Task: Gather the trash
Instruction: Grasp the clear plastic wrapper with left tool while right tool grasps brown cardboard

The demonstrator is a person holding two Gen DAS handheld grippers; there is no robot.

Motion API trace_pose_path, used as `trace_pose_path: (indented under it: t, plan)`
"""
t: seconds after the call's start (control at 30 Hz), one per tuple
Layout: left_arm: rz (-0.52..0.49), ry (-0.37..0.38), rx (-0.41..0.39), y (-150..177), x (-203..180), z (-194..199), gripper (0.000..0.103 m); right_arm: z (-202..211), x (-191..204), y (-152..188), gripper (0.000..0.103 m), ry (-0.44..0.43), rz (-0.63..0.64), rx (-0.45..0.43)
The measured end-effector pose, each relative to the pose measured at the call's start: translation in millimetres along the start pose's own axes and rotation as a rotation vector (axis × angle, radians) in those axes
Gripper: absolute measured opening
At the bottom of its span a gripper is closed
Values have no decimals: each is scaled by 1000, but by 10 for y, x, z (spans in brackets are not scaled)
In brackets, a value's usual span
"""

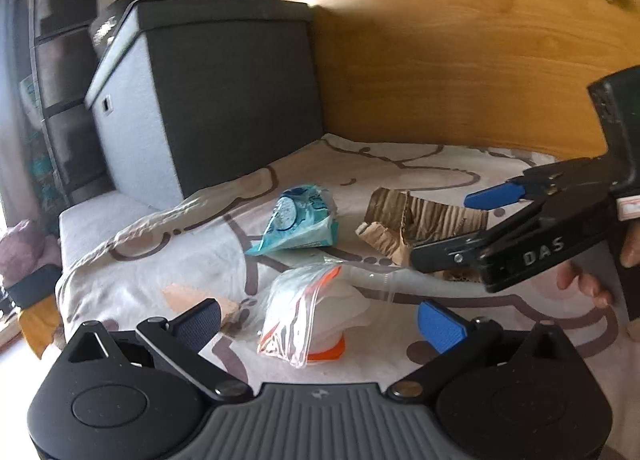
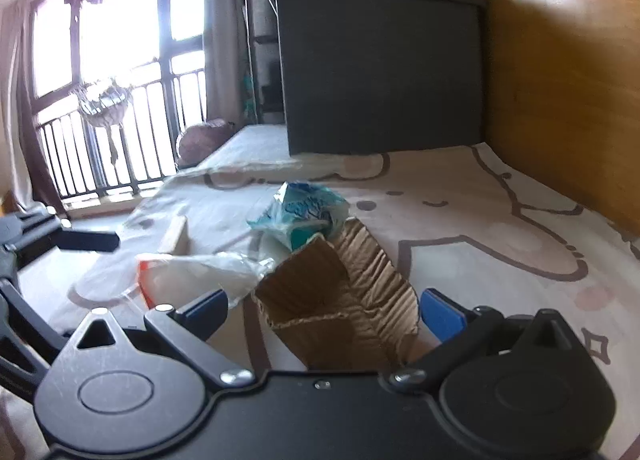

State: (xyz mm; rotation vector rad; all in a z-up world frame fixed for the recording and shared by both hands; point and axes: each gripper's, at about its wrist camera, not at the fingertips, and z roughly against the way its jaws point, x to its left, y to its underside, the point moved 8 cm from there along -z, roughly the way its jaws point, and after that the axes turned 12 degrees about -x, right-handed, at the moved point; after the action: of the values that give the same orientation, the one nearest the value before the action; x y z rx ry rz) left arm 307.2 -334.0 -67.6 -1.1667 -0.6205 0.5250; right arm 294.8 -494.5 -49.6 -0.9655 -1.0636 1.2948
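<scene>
Three pieces of trash lie on a patterned cream blanket. A clear zip bag with an orange strip sits between the open fingers of my left gripper. A teal plastic wrapper lies beyond it. Torn corrugated cardboard is on the right, and my right gripper hangs open over it with a hand on its handle. In the right wrist view the cardboard fills the gap of the open right gripper, with the zip bag left of it and the wrapper behind.
A dark grey storage box stands at the blanket's far end against a wooden wall panel. A small tan block lies near the zip bag. A barred window and curtains are at the left. The left gripper's arm enters from the left.
</scene>
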Motion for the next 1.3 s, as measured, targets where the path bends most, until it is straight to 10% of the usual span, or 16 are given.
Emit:
trace_pose_path:
  t: [0.33, 0.4, 0.7, 0.93, 1.3]
  plan:
    - [-164, 31, 69, -165, 32, -137, 98, -167, -62, 66, 91, 37, -7, 73]
    - [-205, 22, 89, -182, 25, -166, 71, -147, -86, 54, 88, 30, -28, 61]
    - [-453, 26, 187, -146, -187, -213, 24, -115, -103, 23, 70, 29, -41, 35]
    - [-516, 11, 259, -74, -219, -280, 14, -98, -104, 23, 59, 29, -42, 33]
    - [-227, -62, 169, -293, 39, -128, 8, -57, -97, 16, 48, 17, -64, 38]
